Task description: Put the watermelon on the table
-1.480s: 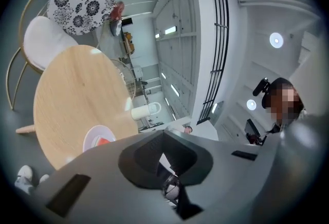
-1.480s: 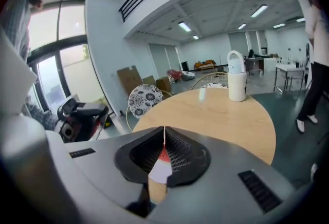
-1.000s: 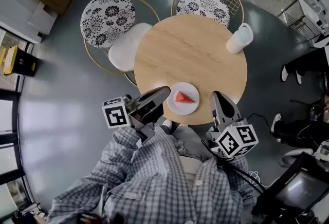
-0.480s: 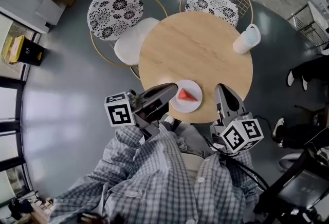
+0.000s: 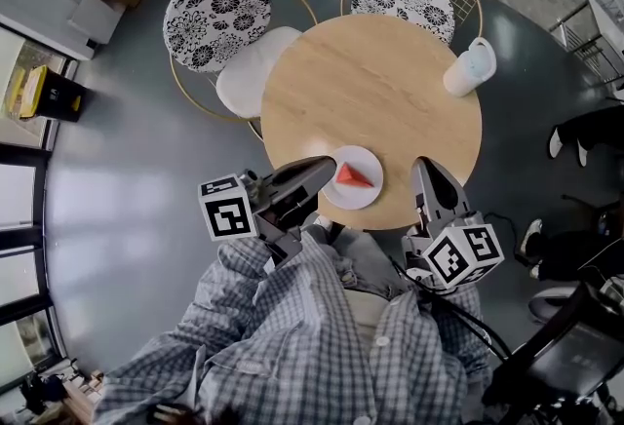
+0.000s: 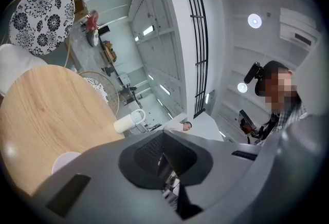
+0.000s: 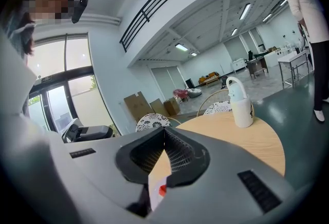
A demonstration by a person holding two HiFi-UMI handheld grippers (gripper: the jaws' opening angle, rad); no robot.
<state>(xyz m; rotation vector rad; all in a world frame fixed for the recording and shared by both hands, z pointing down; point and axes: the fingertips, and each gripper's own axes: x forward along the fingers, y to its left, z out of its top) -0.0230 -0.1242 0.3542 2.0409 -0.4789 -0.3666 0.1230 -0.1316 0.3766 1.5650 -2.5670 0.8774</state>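
Jug [image 7: 240, 105] on table [image 7: 257, 141]; right tool [image 7: 164, 133] jaws together.

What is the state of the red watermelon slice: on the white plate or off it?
On it: the red watermelon slice lies on the white round plate.

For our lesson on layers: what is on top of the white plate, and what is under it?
A red watermelon wedge lies on the plate. Under it is the round wooden table; that covered patch is unseen.
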